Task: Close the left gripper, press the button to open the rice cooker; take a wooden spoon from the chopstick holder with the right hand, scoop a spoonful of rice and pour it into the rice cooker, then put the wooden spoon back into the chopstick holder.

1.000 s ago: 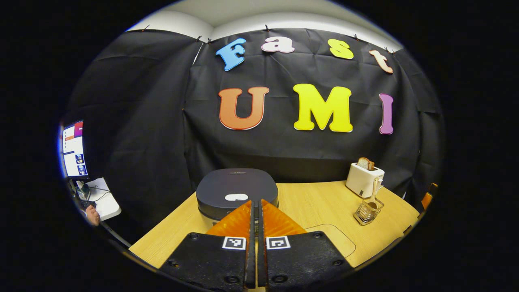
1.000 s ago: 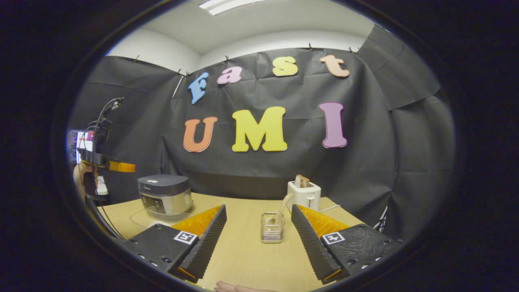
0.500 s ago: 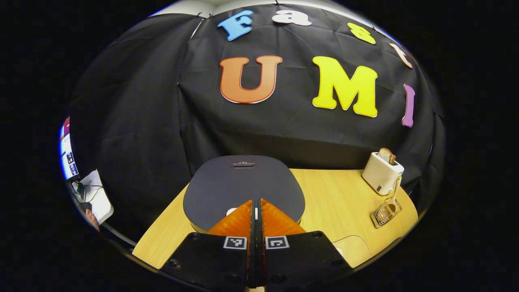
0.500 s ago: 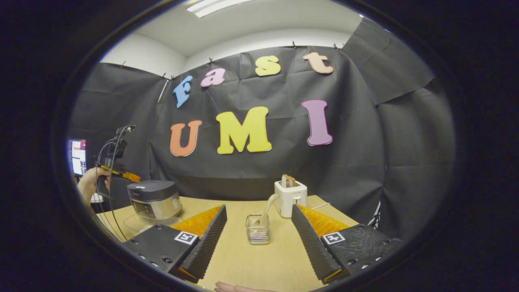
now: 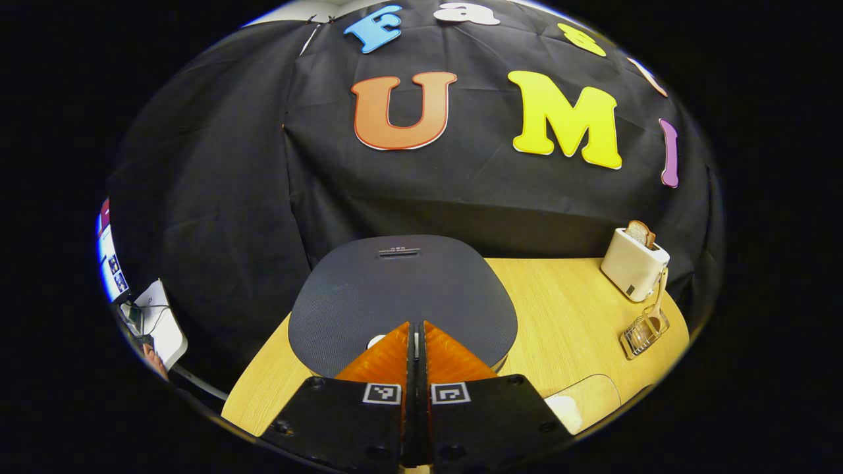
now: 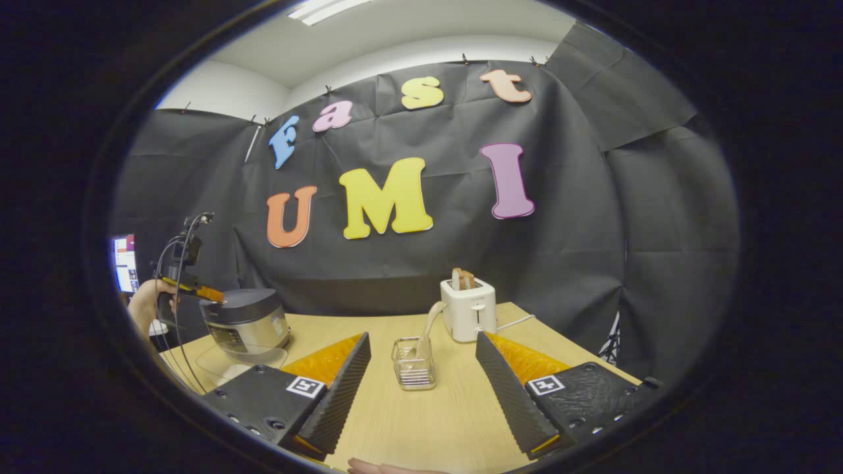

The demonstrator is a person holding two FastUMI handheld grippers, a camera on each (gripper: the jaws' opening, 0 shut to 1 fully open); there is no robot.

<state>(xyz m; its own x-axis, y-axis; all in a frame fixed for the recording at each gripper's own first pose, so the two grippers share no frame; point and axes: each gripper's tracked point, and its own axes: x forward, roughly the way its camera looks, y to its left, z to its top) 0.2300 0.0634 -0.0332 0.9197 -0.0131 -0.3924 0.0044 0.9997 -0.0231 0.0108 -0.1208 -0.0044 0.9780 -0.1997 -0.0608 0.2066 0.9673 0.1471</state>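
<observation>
The dark rice cooker (image 5: 402, 289) sits with its lid down at the table's left. My left gripper (image 5: 415, 329) is shut, its tips right at the white button (image 5: 375, 340) on the lid's front. In the right gripper view the rice cooker (image 6: 247, 322) stands at the left with the left gripper (image 6: 211, 294) over its lid, held by a hand. The wire chopstick holder (image 6: 413, 363) holds a wooden spoon (image 6: 425, 326) leaning right. My right gripper (image 6: 421, 342) is open, empty, a short way in front of the holder. The chopstick holder (image 5: 642, 332) and spoon (image 5: 657, 296) stand far right.
A white toaster (image 6: 468, 308) with bread in it stands behind the holder, its cord trailing right. A clear mat (image 6: 240, 359) lies in front of the cooker. A monitor (image 6: 123, 263) glows beyond the table's left edge. Bare wooden table (image 6: 421, 421) lies between my right fingers.
My left gripper has moved forward and down onto the cooker lid, its tips now at the button. My right gripper has shifted slightly right, so the holder sits more to the left.
</observation>
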